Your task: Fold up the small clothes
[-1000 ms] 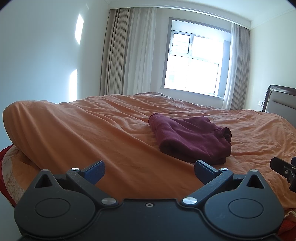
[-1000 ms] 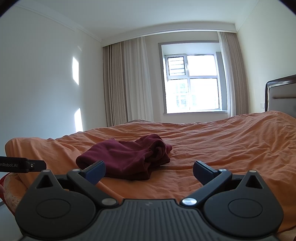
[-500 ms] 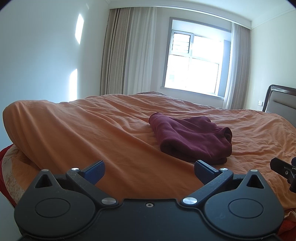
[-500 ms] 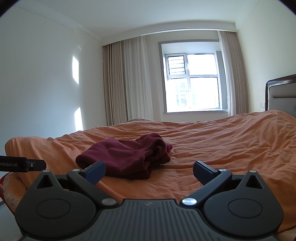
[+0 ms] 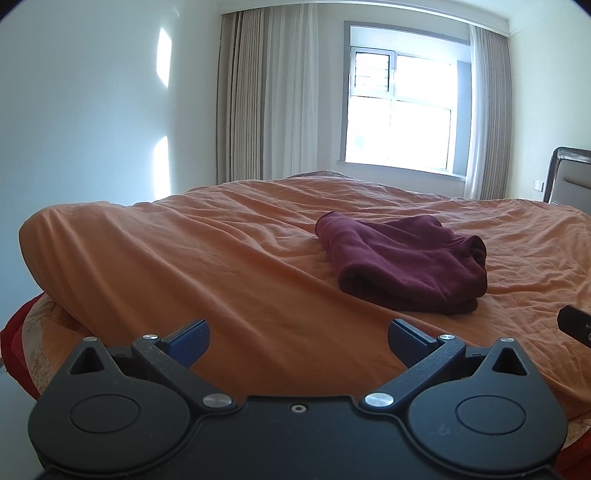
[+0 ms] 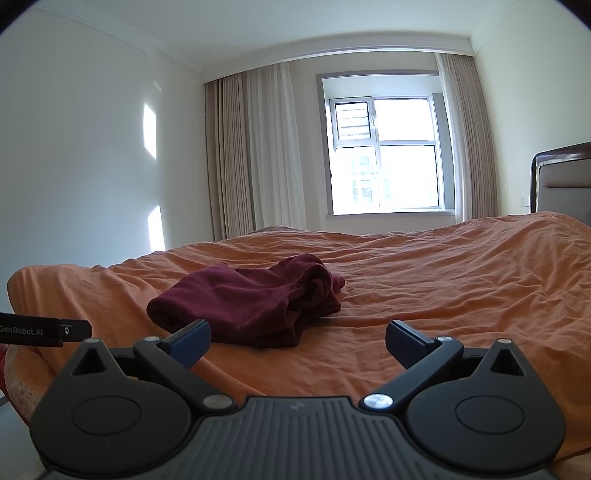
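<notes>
Dark red garment point(image 5: 402, 258), bunched and partly folded, lying on the orange bedcover point(image 5: 229, 266) near the middle of the bed, touching nothing else. From the left wrist: rolled edge at front, one rounded opening at the right end. From the right wrist: same garment point(image 6: 251, 302) to the left of centre, crumpled end heaped at the right, flatter end to the left.

Left gripper point(image 5: 297, 338) low at the near edge of the bed, blue-padded fingers point(image 5: 188, 338) spread wide, nothing between them, clear of the garment. Right gripper point(image 6: 297, 339) likewise spread wide and holding nothing, left finger point(image 6: 190, 339) overlapping the garment's near edge in the picture; contact impossible to tell.

No containers in sight.

Only from the left wrist: a black tip of the other gripper point(image 5: 574, 325) at the right border, red fabric point(image 5: 14, 343) under the bedcover at lower left. Only from the right wrist: a black bar lettered "GenRobot.AI" point(image 6: 44, 330) at the left border, much of the ceiling point(image 6: 295, 22). In both: window point(image 6: 386, 157), curtains point(image 6: 255, 155), headboard point(image 6: 561, 177) at right, sun patches on the left wall point(image 6: 149, 129).
</notes>
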A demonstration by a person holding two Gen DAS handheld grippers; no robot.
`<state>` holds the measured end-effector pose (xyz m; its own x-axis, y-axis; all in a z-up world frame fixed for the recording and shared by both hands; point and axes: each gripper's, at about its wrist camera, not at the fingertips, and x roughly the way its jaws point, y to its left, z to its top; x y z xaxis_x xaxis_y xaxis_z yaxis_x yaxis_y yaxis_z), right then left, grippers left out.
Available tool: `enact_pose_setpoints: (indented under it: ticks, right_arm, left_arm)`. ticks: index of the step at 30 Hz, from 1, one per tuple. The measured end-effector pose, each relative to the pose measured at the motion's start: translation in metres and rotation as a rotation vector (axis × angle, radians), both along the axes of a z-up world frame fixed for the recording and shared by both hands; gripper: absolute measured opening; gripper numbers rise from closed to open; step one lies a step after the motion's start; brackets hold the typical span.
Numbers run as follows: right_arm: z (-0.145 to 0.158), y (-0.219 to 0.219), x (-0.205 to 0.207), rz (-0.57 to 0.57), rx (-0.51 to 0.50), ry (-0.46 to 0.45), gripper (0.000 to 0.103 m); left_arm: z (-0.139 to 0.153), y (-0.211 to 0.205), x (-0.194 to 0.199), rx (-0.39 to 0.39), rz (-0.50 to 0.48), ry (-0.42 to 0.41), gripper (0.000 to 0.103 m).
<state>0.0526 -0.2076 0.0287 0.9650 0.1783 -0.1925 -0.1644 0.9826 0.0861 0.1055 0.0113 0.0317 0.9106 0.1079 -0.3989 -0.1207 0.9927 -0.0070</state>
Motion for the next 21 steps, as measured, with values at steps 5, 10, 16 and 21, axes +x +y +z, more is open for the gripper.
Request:
enact_pose_setpoints:
  ticks: [5, 10, 16, 21]
  right_arm:
    - [-0.004, 0.001, 0.007, 0.001, 0.000, 0.018, 0.103]
    - [-0.008, 0.001, 0.014, 0.002, 0.000, 0.039, 0.103]
    - [-0.014, 0.000, 0.022, 0.002, 0.001, 0.066, 0.103]
    - [-0.016, 0.000, 0.030, 0.005, 0.000, 0.081, 0.103]
  left_arm:
    - [-0.003, 0.003, 0.006, -0.015, 0.000, 0.014, 0.102]
    - [-0.007, 0.004, 0.014, -0.014, 0.003, 0.030, 0.102]
    - [-0.013, 0.004, 0.023, -0.014, 0.003, 0.053, 0.102]
    - [-0.016, 0.002, 0.030, -0.008, 0.000, 0.066, 0.102]
